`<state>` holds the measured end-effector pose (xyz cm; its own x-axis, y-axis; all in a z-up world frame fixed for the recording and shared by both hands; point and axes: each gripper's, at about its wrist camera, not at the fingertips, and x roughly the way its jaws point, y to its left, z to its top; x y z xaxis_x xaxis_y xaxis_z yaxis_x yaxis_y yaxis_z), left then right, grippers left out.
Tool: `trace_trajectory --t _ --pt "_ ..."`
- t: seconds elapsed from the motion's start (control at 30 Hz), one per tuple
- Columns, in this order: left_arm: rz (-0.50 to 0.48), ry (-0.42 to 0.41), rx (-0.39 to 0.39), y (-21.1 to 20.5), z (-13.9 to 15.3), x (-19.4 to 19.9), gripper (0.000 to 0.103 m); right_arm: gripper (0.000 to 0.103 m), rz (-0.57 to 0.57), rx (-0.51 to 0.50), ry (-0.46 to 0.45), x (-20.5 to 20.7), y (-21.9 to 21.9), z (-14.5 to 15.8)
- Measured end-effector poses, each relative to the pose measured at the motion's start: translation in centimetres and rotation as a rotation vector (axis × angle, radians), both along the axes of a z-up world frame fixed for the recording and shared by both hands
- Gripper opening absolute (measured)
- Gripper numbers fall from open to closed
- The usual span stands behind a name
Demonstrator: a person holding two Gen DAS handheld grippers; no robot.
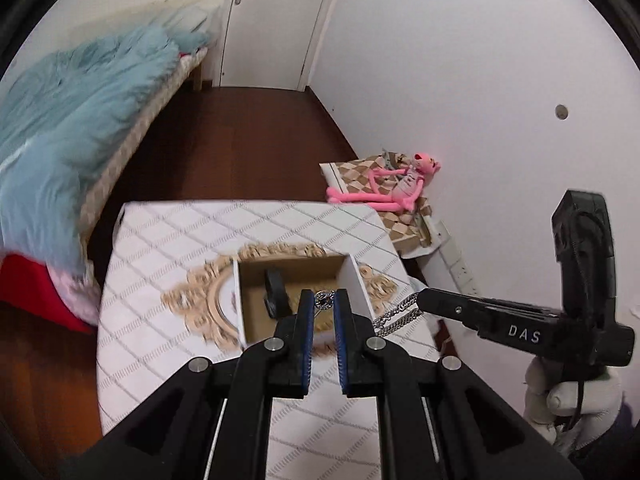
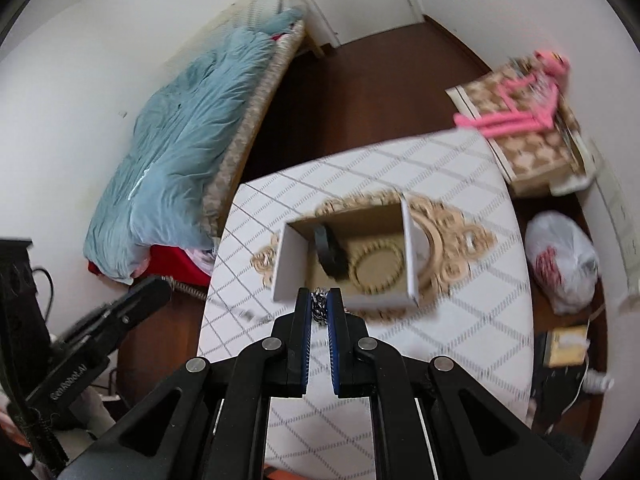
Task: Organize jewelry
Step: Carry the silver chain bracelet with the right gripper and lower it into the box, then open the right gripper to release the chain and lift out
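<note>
A white open box (image 1: 357,276) with a brown inside stands on an ornate gold frame (image 1: 200,300) on the quilted white table. A black bracelet (image 1: 275,294) and a gold ring-shaped piece (image 2: 376,270) lie in the box (image 2: 410,248). My left gripper (image 1: 323,300) is shut on a silver ring pendant (image 1: 323,298) above the box's near edge. Its silver chain (image 1: 396,316) runs right to my right gripper (image 1: 424,298). In the right wrist view my right gripper (image 2: 320,300) is shut on the silver chain (image 2: 319,308) just before the box.
A bed with a blue blanket (image 1: 60,140) is on the left. A pink plush toy (image 1: 396,188) lies on a checkered box (image 1: 400,216) at the right wall. A white plastic bag (image 2: 564,264) sits on the floor. The quilted table (image 1: 160,340) ends near the bed.
</note>
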<state>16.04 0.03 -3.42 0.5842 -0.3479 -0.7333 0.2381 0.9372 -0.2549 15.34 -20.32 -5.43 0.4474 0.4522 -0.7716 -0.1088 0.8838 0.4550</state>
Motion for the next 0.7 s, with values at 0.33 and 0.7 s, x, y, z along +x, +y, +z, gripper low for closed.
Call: trace_trajectory --t 0.33,0.7 --pt "0.016 0.177 0.035 0.6 -6.9 7.3 0.007 0.008 0.054 -0.107 0.087 7.3 3.0 -3.1" --pt "0.120 0.308 0.130 0.5 -10.0 10.8 0.034 0.008 0.080 -0.100 0.195 12.2 4.3 -7.1"
